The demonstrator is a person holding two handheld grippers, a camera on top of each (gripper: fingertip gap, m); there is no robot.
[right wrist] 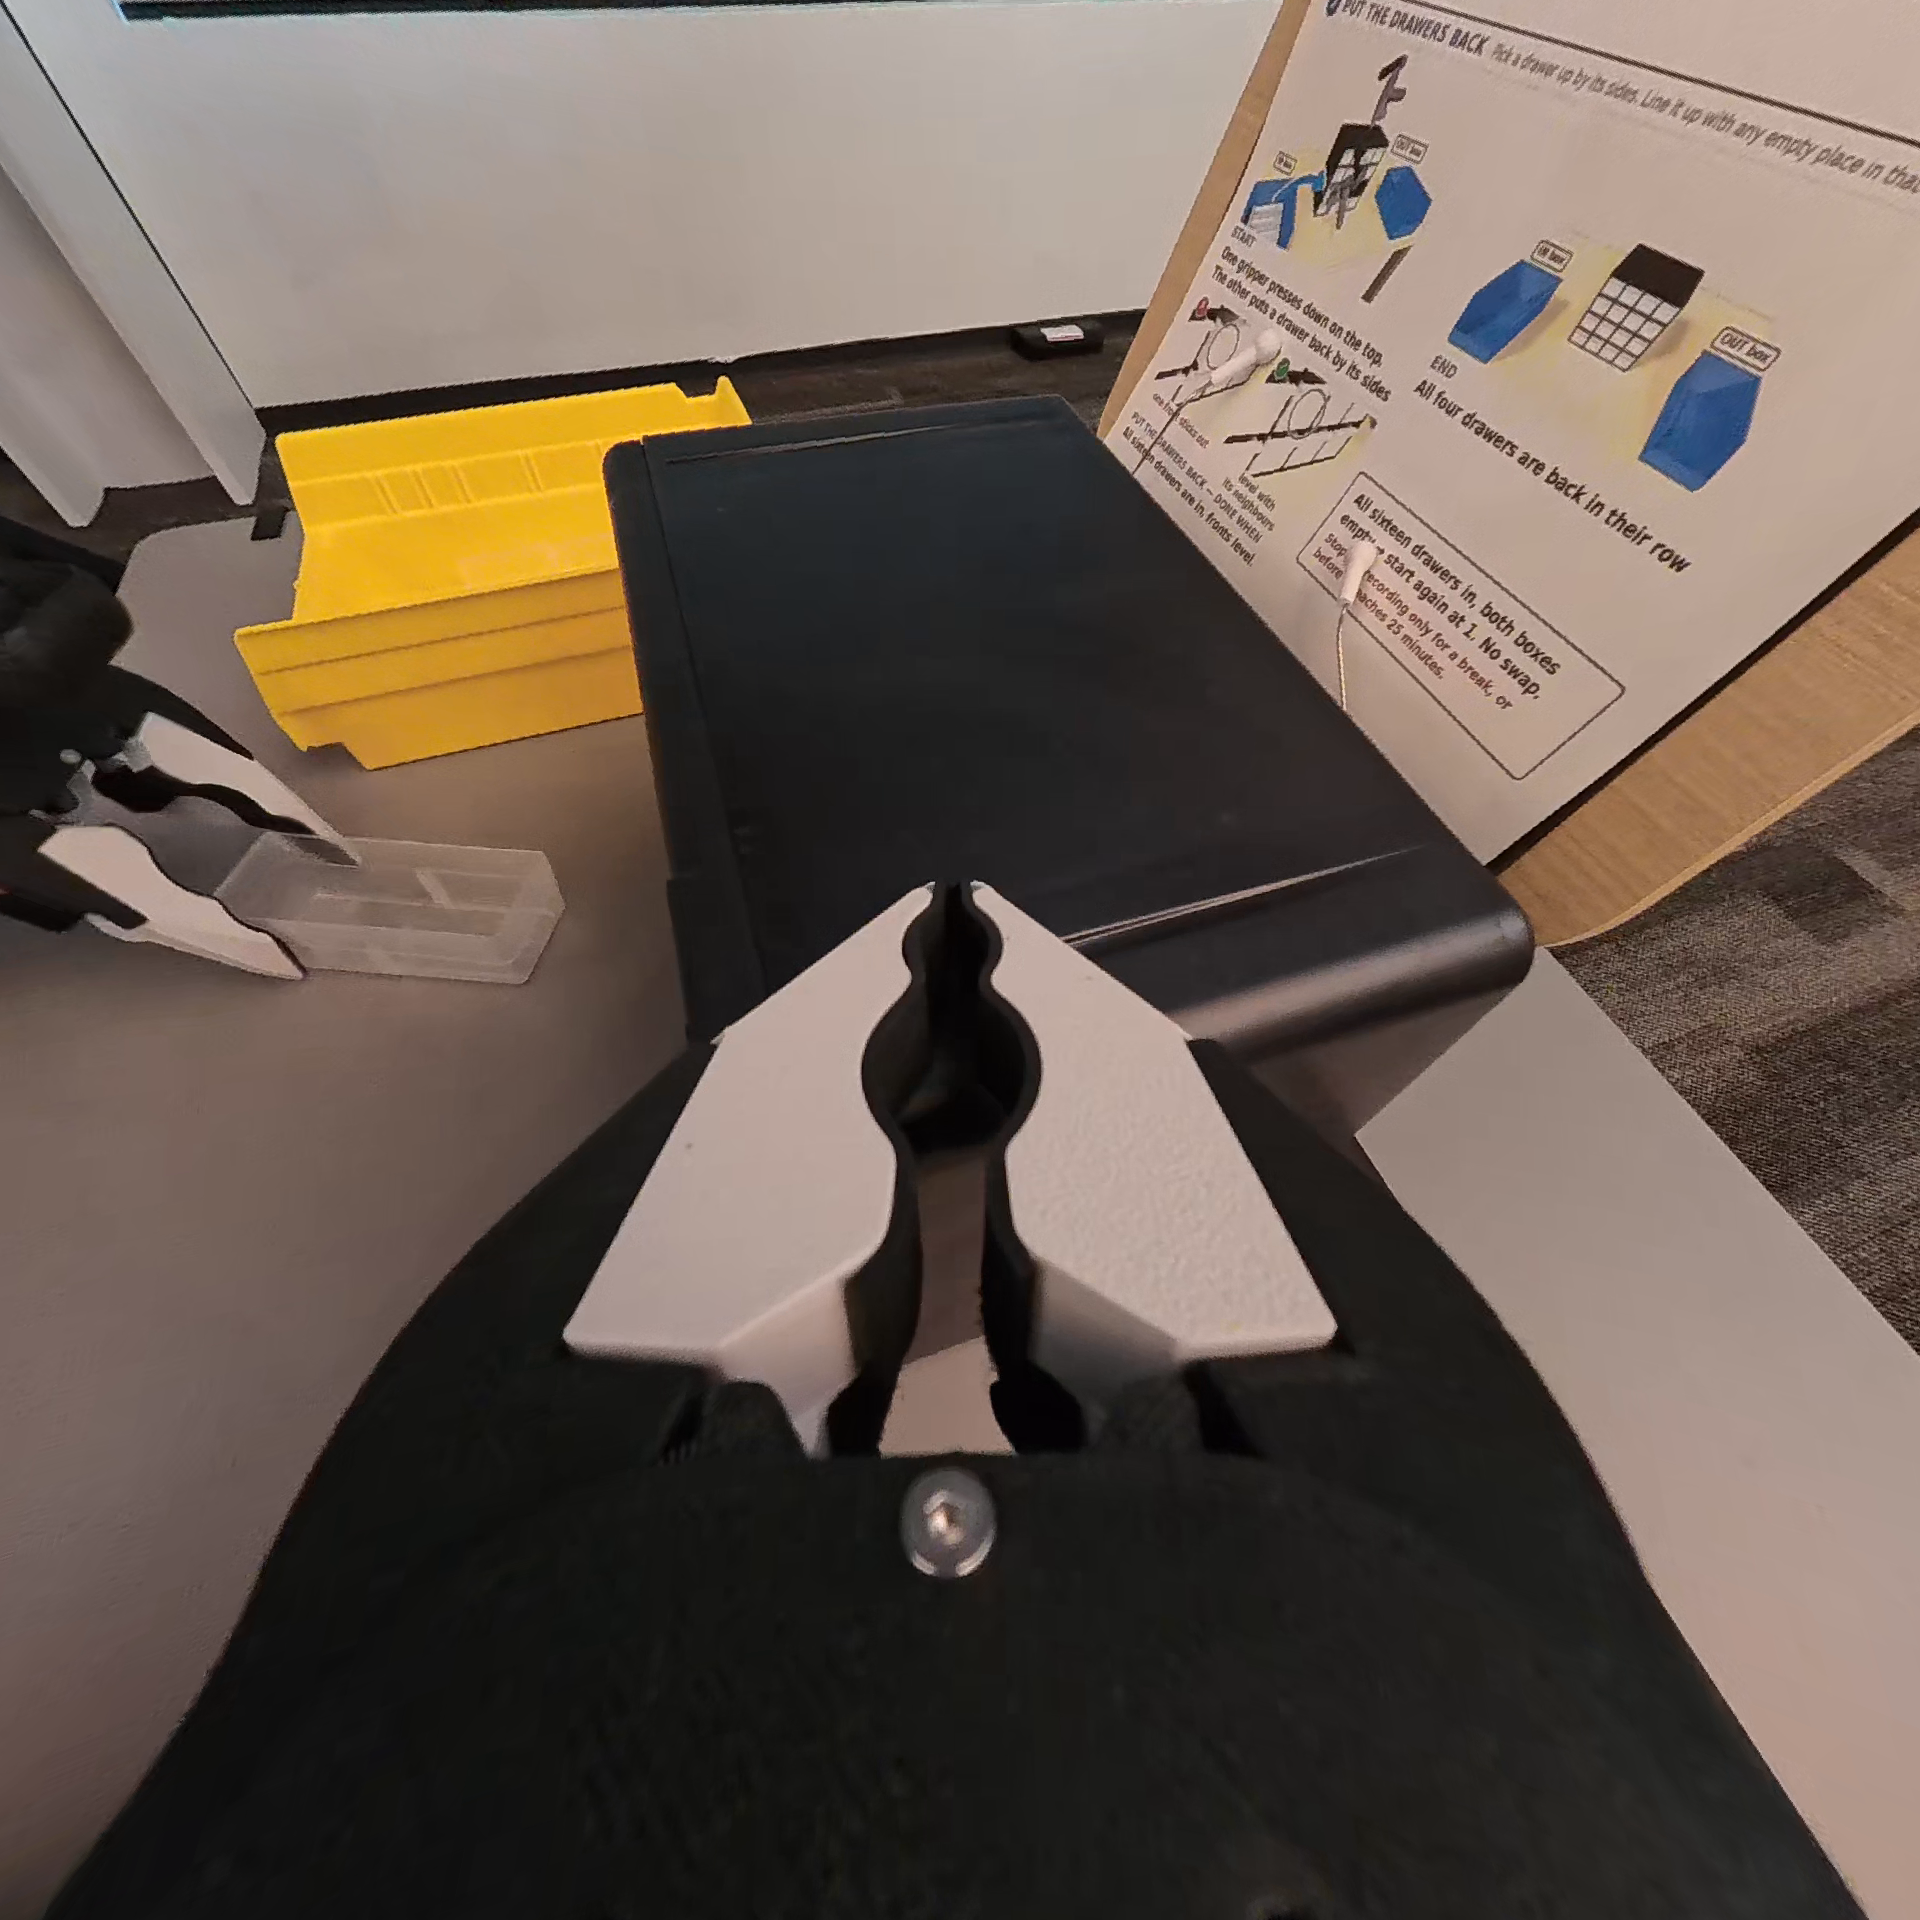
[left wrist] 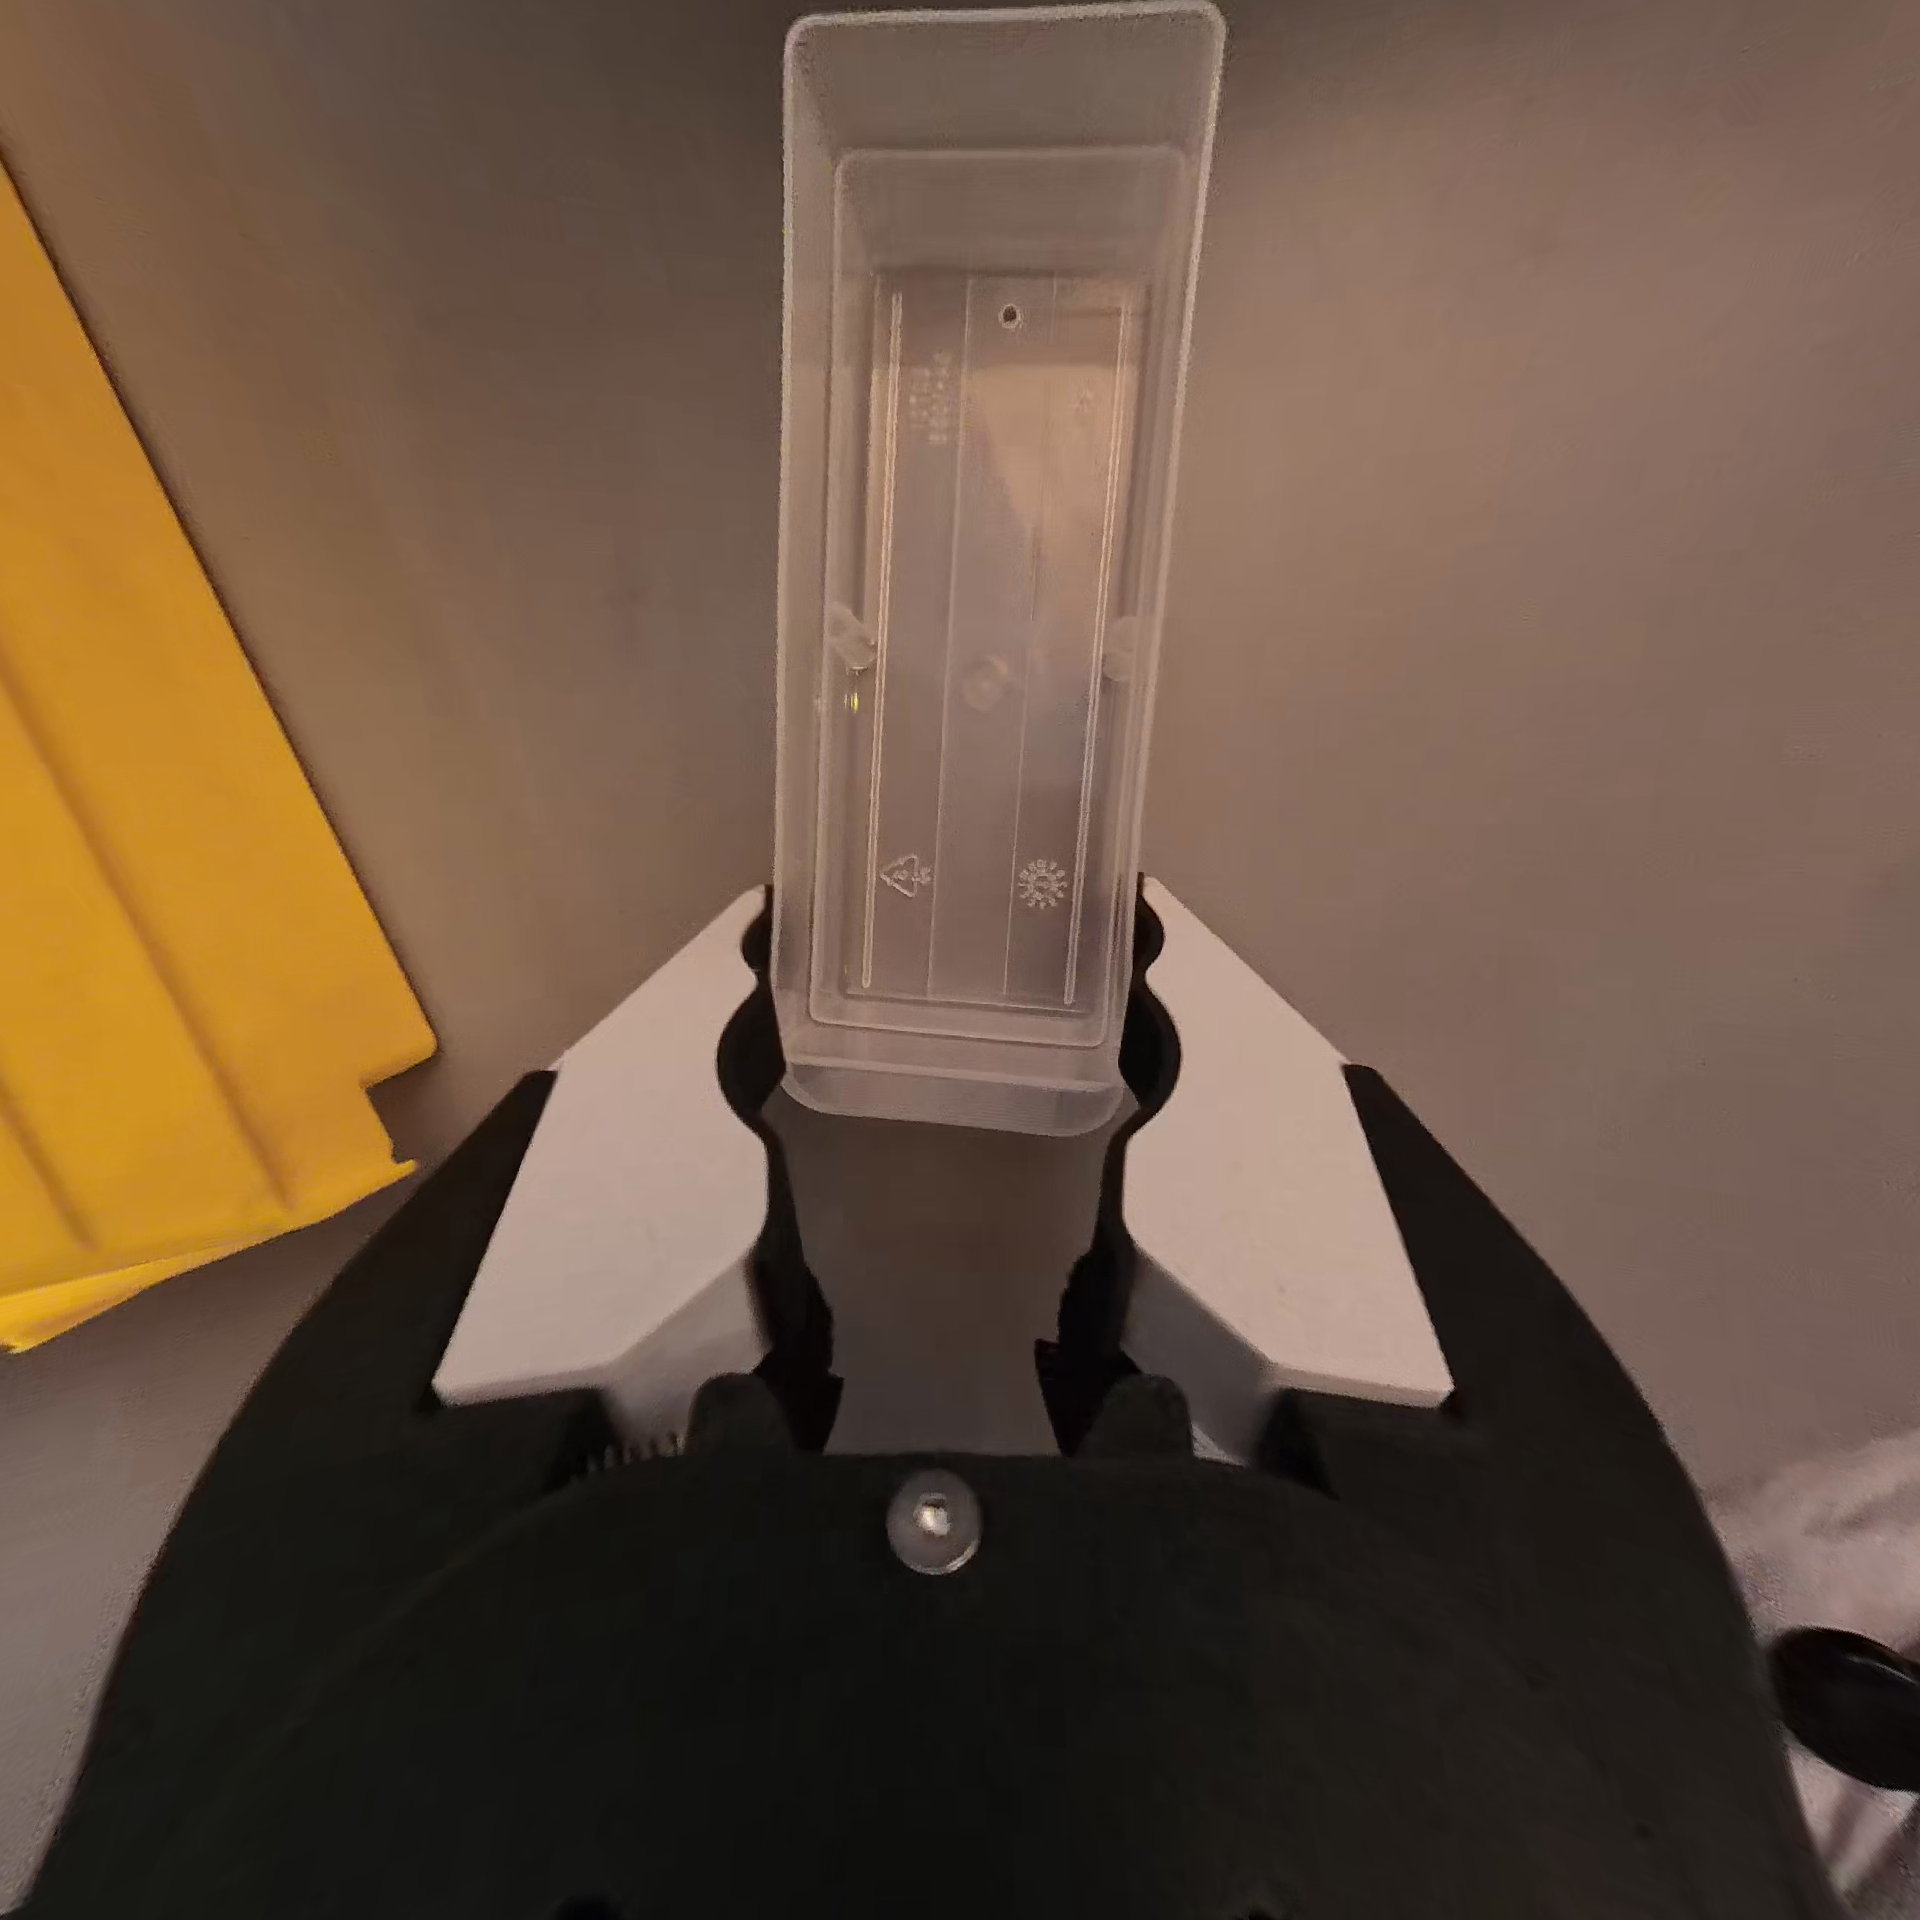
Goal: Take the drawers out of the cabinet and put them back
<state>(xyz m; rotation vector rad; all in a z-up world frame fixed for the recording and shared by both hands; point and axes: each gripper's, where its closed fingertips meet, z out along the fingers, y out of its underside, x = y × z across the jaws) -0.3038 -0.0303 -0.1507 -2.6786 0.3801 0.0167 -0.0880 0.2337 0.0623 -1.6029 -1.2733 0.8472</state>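
A clear plastic drawer lies lengthwise ahead of my left gripper, open side up and empty. The gripper is shut on the drawer's near end, one finger on each long side. The right wrist view shows that gripper and the drawer low over the grey table, left of the cabinet; I cannot tell whether the drawer touches it. The black cabinet shows only its top and left side. My right gripper is shut and empty, with its tips on the cabinet top near the near edge.
A yellow bin stands behind and to the left of the cabinet; it also shows at the left in the left wrist view. An instruction board leans at the right. The table edge drops to carpet at the right. The left gripper's tips are roughly 40 centimetres from the right gripper's.
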